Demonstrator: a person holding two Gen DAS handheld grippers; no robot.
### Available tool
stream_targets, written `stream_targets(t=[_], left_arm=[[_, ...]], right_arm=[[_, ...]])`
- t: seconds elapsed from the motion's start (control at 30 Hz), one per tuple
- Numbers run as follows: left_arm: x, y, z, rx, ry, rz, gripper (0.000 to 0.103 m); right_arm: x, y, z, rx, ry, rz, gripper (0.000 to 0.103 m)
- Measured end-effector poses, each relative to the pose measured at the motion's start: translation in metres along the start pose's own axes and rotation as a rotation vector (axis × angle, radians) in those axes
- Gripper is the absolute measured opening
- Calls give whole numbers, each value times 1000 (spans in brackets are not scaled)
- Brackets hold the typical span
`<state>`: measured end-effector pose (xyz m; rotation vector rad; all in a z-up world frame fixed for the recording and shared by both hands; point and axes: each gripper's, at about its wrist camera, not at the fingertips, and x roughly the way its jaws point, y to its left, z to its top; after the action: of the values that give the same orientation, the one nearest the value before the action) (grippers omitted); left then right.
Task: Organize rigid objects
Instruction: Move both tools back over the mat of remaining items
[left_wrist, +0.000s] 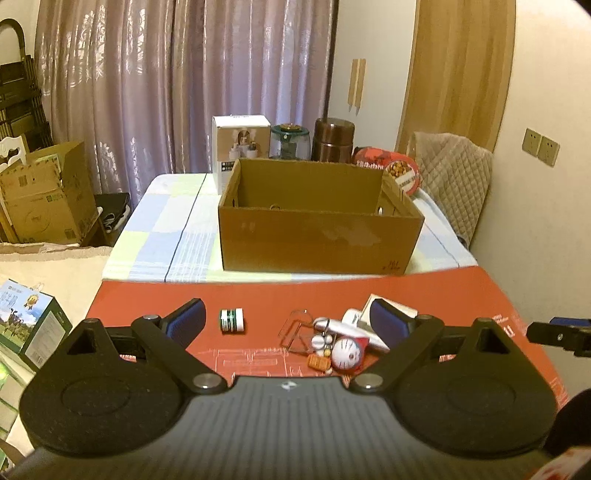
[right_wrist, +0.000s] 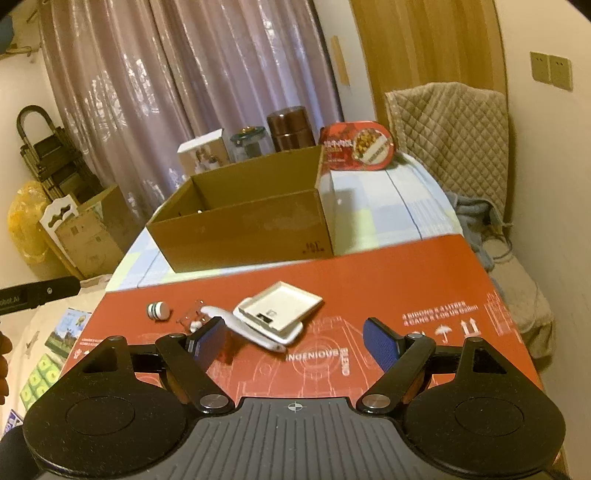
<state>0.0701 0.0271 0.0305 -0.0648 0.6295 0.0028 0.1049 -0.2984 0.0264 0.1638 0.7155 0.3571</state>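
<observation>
Ahead of the left gripper (left_wrist: 288, 317), whose jaws are standing wide apart and empty, a green-banded roll (left_wrist: 232, 321) and a cartoon charm (left_wrist: 346, 353) are lying short of the cardboard box (left_wrist: 317, 240). Between the spread, empty jaws of the right gripper (right_wrist: 295, 339), the white tray (right_wrist: 279, 308), mostly hidden in the left view, is resting on a curved white piece, so closing there is risking a shifted stack.

White print was seen on the red board (right_wrist: 369, 280), upside down from the right wrist view: "INGENIOUS", and near its right edge "4 BIDONS X 4 LITRES" over a partly legible "4 CANS X" line, with umbrella and upward-arrow handling signs beside it. A handwritten black mark was seen on the carton (right_wrist: 258, 229), too unclear to be read.
</observation>
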Motion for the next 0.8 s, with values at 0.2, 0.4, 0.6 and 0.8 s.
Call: stream_targets(t=[0.2,0.4,0.6,0.8], left_arm=[[2,1,-12,-3,28,-10,93],[7,-1,-17,-5,62,-54,93],[15,-3,-22,-1,84,-71,93],[24,-8,-26,17,105,-71,93]], right_arm=[[-5,-1,-8,1,10,-2,79],[-2,2,-11,-3,19,6,79],[4,2,-13,-1,28,3,79],[12,-1,-16,4,42,-3,79]])
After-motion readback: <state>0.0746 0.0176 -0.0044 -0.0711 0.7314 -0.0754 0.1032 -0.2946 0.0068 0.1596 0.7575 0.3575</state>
